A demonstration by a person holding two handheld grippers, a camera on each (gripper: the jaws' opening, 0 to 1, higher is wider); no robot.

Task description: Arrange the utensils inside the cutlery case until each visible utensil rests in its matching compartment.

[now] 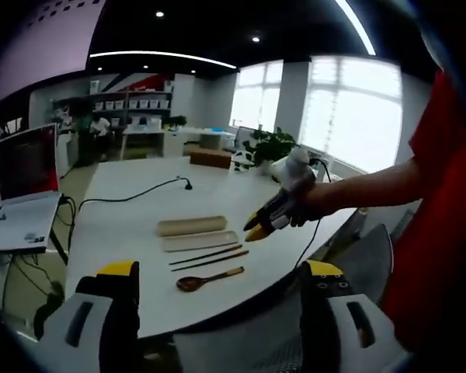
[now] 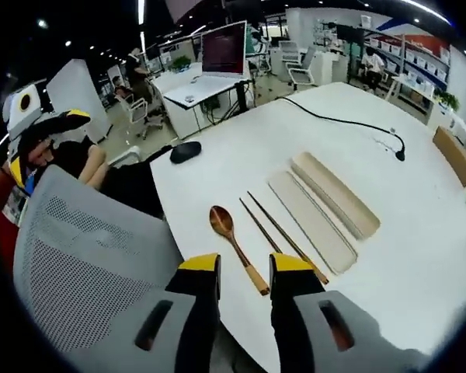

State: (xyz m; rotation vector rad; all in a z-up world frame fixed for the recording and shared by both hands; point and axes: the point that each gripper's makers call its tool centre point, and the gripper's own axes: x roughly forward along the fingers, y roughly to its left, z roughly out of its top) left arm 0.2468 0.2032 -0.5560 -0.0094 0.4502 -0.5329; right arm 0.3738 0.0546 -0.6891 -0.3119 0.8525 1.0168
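Left gripper view has your left hand-held gripper (image 1: pixel 221 291) raised level before the near edge of the white bench (image 1: pixel 132 221), jaws spread wide and holding nothing. Your right arm reaches in from the right, and its hand-held gripper (image 1: pixel 258 225) hangs over the bench's right edge, tips close together and carrying nothing. In the right gripper view that right hand-held gripper (image 2: pixel 245 268) points down at the near edge, jaws parted by a narrow gap, just above the handle of the wooden spoon (image 2: pixel 235 245). Beside the spoon lie the two chopsticks (image 2: pixel 276 233), then the open cutlery case (image 2: pixel 311 221) and its lid (image 2: pixel 334 194), all side by side and flat on the bench. A black cable (image 2: pixel 349 123) trails across the far part. A grey mesh chair (image 2: pixel 85 256) stands at the near edge, and behind are office desks with a laptop (image 1: pixel 23 194) and bright windows (image 1: pixel 349 109).
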